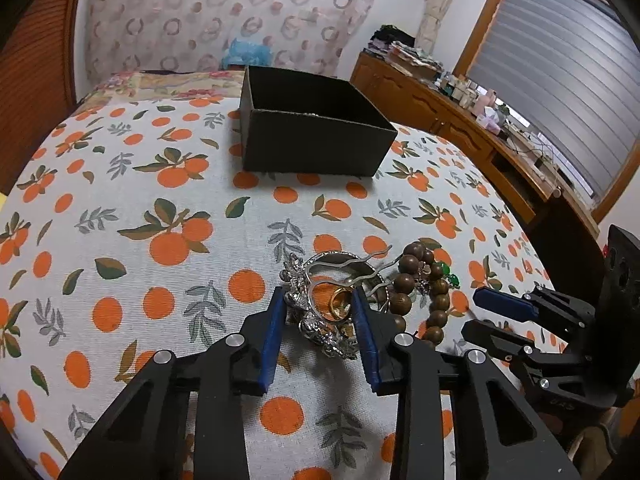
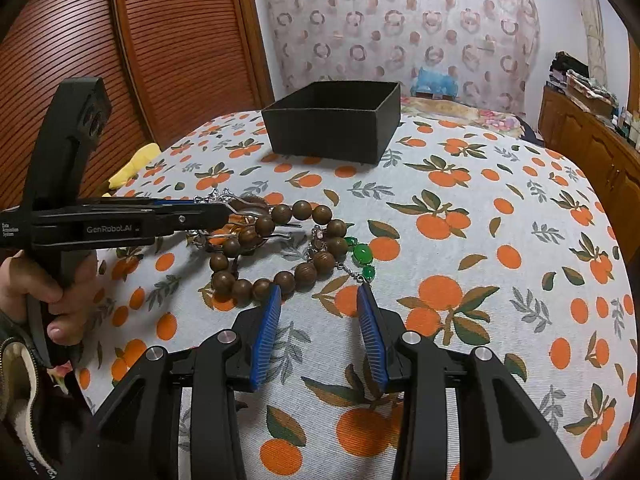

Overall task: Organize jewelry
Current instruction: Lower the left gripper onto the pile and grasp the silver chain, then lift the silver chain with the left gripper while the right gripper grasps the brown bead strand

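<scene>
Sitting beyond the jewelry pile [image 1: 344, 300], black box [image 1: 312, 136]; contents unseen.

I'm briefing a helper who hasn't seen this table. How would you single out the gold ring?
Start at the black box on the orange-print tablecloth, then come toward the jewelry heap between the left gripper fingers. The gold ring lies inside the ornate silver bracelet, the only plain yellow band, left of the brown wooden beads.
</scene>
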Demonstrator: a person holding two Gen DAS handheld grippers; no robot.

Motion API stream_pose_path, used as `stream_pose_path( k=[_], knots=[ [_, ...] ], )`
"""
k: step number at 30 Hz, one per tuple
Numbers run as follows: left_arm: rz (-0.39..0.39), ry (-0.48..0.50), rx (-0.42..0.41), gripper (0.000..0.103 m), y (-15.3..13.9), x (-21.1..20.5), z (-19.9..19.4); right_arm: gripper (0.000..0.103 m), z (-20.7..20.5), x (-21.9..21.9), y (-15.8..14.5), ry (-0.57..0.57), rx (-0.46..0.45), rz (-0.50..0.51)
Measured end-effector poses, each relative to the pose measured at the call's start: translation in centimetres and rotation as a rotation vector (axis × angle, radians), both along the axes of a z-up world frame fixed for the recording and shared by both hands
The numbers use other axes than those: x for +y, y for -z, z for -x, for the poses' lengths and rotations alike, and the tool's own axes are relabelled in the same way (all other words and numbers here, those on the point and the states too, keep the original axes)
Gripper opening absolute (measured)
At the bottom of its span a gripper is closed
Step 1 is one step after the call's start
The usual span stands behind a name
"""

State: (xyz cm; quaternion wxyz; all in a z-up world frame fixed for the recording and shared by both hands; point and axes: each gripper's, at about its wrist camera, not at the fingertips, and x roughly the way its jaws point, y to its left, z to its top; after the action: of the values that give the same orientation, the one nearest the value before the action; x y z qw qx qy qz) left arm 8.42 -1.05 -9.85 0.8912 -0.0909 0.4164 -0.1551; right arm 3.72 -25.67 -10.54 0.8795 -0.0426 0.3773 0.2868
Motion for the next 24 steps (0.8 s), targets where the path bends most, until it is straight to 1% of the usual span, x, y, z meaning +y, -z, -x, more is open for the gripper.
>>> stream_pose_path(
  k=[1, 2, 3, 9, 11, 17, 20, 24],
  knots=[
    [0.009, -0.003, -0.007, 0.025, -0.2, 0.2, 0.1, 0.042, 0.0, 0.0, 0.0, 0.000, 0.000, 0.000],
    [0.012, -0.008, -0.014, 0.016, -0.3, 0.3, 0.2, 0.042, 0.0, 0.0, 0.0, 0.000, 0.000, 0.000],
    [0.015, -0.011, -0.021, 0.014, -0.5, 0.5, 0.3, 0.042, 0.0, 0.0, 0.0, -0.001, 0.001, -0.001],
    [0.004, 0.004, -0.096, 0.010, -2.3, 0.3, 1.4, 0.042, 0.0, 0.0, 0.1, 0.000, 0.001, 0.003],
    [-0.012, 0.001, -0.140, 0.010, -3.3, 0.2, 2.0, 0.042, -0.1, 0.1, 0.1, -0.002, 0.003, 0.003],
    [-0.049, -0.019, -0.217, 0.009, -5.0, 0.3, 2.8, 0.042, -0.5, 0.2, -0.1, -0.015, 0.004, 0.014],
    [-0.049, -0.025, -0.232, 0.009, -5.3, 0.7, 3.1, 0.042, -0.9, 0.5, -0.9, -0.023, -0.008, 0.016],
    [-0.047, -0.032, -0.238, 0.009, -5.4, 1.0, 3.3, 0.042, -1.8, 1.4, -1.5, -0.052, -0.026, 0.053]
  ],
)
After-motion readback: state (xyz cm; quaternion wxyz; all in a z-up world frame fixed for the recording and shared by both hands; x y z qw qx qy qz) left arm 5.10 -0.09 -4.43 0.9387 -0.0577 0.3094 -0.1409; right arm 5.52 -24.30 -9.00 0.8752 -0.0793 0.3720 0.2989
